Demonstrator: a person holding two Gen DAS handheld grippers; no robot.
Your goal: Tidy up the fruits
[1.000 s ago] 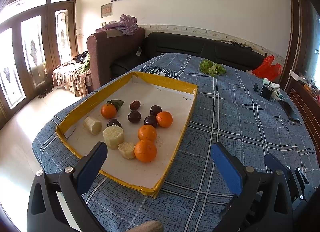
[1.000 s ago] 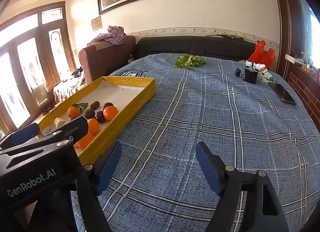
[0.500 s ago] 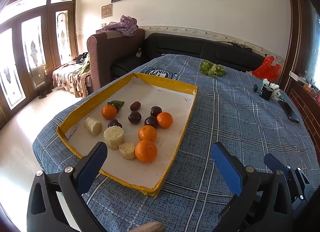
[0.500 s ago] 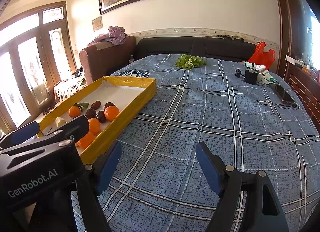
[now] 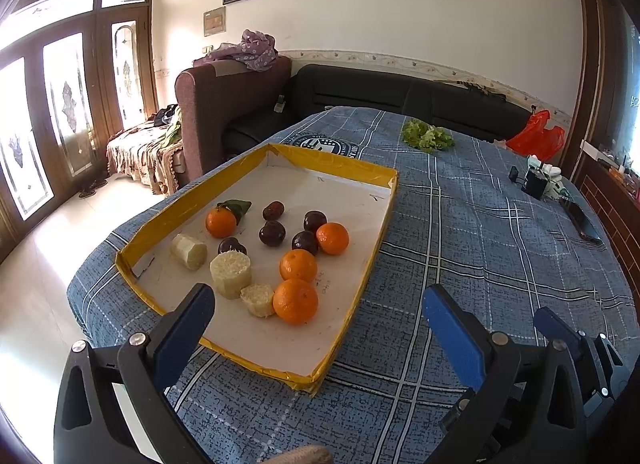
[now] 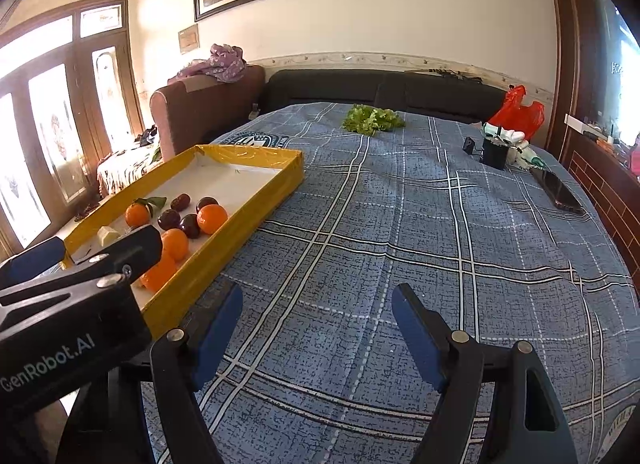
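A yellow-rimmed tray (image 5: 340,168) with a white floor lies on the blue plaid cloth. In it are several oranges (image 5: 296,301), several dark plums (image 5: 272,233) and pale sugarcane pieces (image 5: 231,274). My left gripper (image 5: 316,320) hovers open over the tray's near end, nothing between its blue pads. The right gripper (image 6: 316,316) stands open over bare cloth to the right of the tray (image 6: 264,200), empty. In the right wrist view the left gripper's body (image 6: 80,288) hides the tray's near corner; oranges (image 6: 212,218) and plums (image 6: 189,225) show beyond it.
A bunch of green leaves (image 6: 372,119) lies at the far end of the table. At the far right stand a black cup (image 6: 495,152), a red bag (image 6: 518,110) and a dark phone (image 6: 558,193). A brown armchair (image 5: 228,112) and black sofa (image 5: 400,92) stand behind.
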